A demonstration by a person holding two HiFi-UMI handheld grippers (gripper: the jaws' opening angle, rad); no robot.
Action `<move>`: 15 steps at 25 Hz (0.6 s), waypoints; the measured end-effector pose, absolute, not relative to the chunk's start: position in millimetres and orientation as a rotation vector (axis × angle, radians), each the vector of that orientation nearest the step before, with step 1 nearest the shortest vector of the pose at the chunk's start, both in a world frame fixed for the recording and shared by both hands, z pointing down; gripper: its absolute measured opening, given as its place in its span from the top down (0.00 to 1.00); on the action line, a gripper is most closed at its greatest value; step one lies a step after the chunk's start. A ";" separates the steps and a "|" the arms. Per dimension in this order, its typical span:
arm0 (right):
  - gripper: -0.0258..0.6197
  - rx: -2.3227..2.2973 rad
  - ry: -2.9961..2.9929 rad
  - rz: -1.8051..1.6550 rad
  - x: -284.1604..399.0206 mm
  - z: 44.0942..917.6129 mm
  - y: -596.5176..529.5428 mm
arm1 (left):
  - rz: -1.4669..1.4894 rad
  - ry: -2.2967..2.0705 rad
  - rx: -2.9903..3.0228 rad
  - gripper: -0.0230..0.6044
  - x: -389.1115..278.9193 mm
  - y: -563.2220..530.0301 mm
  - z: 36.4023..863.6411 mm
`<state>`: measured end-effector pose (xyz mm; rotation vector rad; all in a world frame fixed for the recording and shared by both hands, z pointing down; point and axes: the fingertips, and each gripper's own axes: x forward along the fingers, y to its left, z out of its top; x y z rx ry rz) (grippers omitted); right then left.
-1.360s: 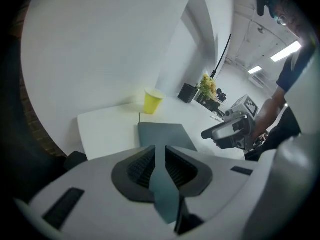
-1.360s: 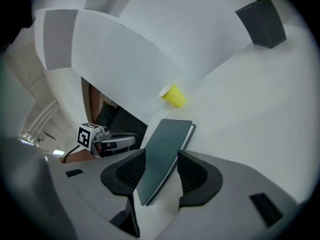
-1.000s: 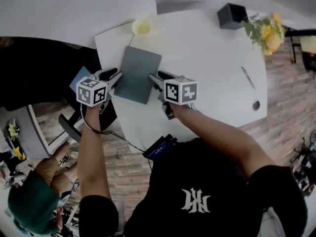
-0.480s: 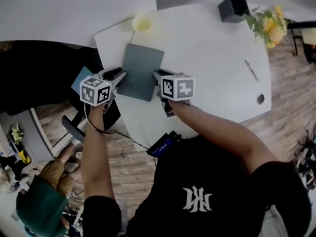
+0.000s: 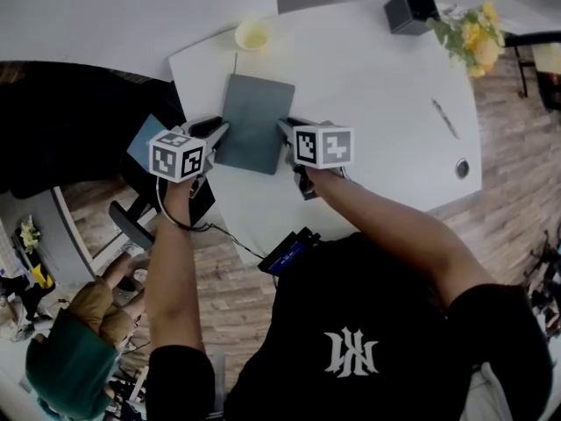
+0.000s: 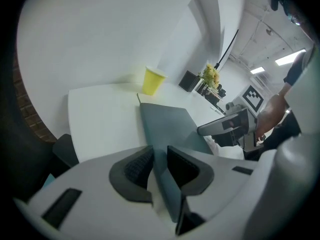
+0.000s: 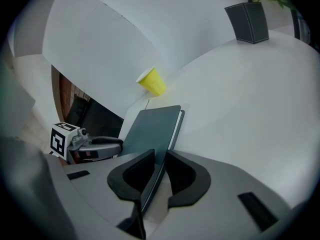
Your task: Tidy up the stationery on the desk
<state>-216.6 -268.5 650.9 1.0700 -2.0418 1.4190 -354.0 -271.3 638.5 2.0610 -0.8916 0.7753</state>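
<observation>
A dark grey notebook [image 5: 254, 121] lies on the white desk [image 5: 368, 95]. My left gripper [image 5: 217, 130] is at its near left edge and my right gripper [image 5: 286, 126] at its near right edge. In the left gripper view the notebook [image 6: 170, 121] runs between the pads of the left gripper [image 6: 160, 156], whose jaws have just been closing and now press on it. In the right gripper view the right gripper [image 7: 160, 159] has likewise just been closing and pinches the notebook's [image 7: 150, 126] edge.
A yellow cup [image 5: 252, 35] stands just beyond the notebook. A black pen holder [image 5: 410, 11] and yellow flowers [image 5: 473, 40] sit at the far right corner. A pen [image 5: 444, 118] and a small round object [image 5: 462, 167] lie near the right edge. A black chair [image 5: 61, 130] is to the left.
Both pairs of jaws have narrowed onto the notebook's side edges. The hands have hardly shifted; the head view has tilted slightly.
</observation>
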 end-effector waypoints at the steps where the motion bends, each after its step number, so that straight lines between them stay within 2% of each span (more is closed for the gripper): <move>1: 0.82 1.071 -2.039 1.417 -212.1 650.9 -267.4 | 0.782 -0.886 2.065 0.82 -349.5 -268.5 638.7; 15: 0.82 0.965 -2.056 1.299 -117.4 652.4 -245.3 | 0.788 -0.780 2.088 0.84 -253.1 -219.2 641.1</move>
